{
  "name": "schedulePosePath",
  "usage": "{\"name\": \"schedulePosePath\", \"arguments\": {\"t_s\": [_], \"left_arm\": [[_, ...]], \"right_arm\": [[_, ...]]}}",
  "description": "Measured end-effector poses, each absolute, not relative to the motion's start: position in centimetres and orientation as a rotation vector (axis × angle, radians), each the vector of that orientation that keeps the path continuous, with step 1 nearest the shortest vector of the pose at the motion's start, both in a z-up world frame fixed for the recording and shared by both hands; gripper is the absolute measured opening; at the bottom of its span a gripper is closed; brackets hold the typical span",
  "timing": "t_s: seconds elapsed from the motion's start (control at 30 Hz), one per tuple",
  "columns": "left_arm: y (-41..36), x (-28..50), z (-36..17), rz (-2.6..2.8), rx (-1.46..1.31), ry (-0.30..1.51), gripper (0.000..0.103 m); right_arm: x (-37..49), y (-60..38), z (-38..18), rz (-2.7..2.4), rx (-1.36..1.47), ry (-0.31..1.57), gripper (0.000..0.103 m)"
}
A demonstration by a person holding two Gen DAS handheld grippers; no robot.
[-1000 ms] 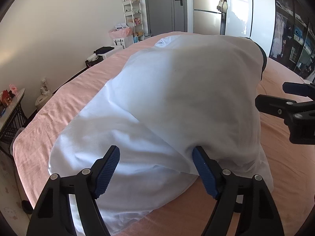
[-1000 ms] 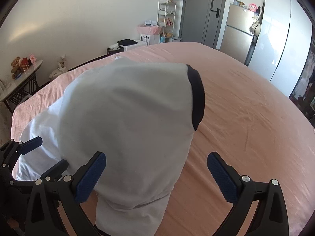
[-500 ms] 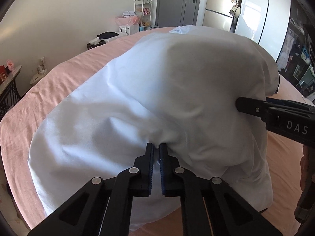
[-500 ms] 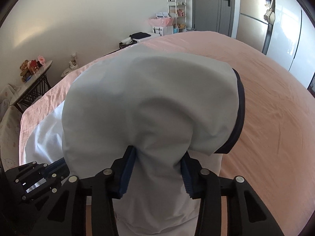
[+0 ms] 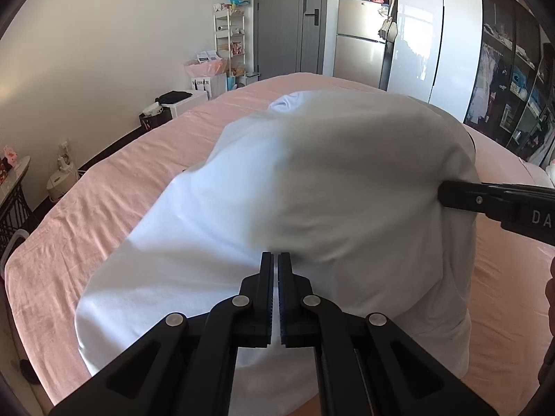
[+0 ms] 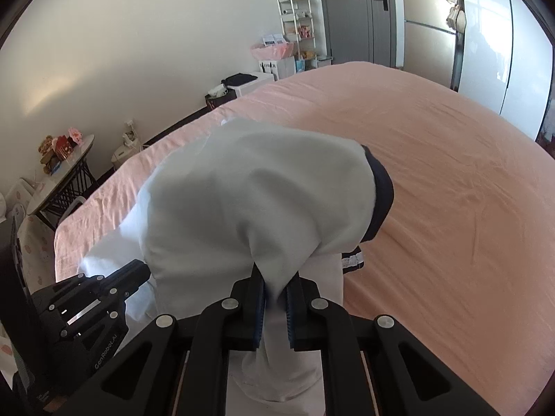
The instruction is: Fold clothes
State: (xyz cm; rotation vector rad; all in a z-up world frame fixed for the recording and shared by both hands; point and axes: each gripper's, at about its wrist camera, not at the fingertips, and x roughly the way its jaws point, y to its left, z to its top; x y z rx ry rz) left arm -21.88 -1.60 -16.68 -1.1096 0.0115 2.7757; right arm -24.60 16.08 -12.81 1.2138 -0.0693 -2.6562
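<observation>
A white shirt [image 5: 312, 187] with dark trim [image 6: 381, 190] lies bunched on the pink bed [image 5: 121, 190]. My left gripper [image 5: 275, 260] is shut on a pinch of the shirt's near edge, and the cloth tents up beyond it. In the right wrist view my right gripper [image 6: 275, 282] is shut on a thick fold of the same shirt [image 6: 249, 201], lifted off the bed. The left gripper [image 6: 138, 270] shows at the lower left of that view. The right gripper [image 5: 447, 196] enters the left wrist view from the right, biting the shirt's side.
The pink bed [image 6: 451, 173] stretches away to the right. Along the left wall stand a small round table [image 6: 62, 159], a white box [image 5: 184, 100] and a shelf rack [image 5: 230, 45]. A fridge [image 5: 359, 52] and a grey door [image 5: 288, 17] stand beyond.
Both grippers went from open around the shirt's near edge to shut on it. The pinched cloth has since risen off the bed and both views have tipped up a little.
</observation>
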Motion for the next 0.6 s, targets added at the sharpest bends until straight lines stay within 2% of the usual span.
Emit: {"name": "schedulePosePath", "arguments": {"t_s": [0.1,0.3,0.43,0.53,0.57,0.6], "left_arm": [[-2.4,-22.2,-15.7,2.759,-1.084,-0.07,0.001],[-1.3,-20.6,-13.0,2.739,-1.016,-0.043,0.001],[0.0,-20.1,-11.3,2.629,-0.991,-0.035,0.001],[1.1,-19.5,-10.6,2.515,-1.026,-0.118,0.004],[1.6,-19.3,-10.5,2.492,-1.034,-0.144,0.01],[2.1,-19.1,-10.5,2.471,-1.041,-0.167,0.026]], "right_arm": [[-24.0,17.3,-10.9,-2.694,1.138,-0.111,0.005],[-22.5,19.7,-6.4,-2.78,0.994,-0.193,0.004],[-20.2,21.9,-2.5,-2.853,0.883,-0.184,0.001],[-18.5,23.8,1.2,-2.893,0.777,-0.195,0.0],[-18.0,24.7,2.4,-2.894,0.757,-0.202,0.0],[-17.6,25.4,3.4,-2.893,0.748,-0.207,0.0]]}}
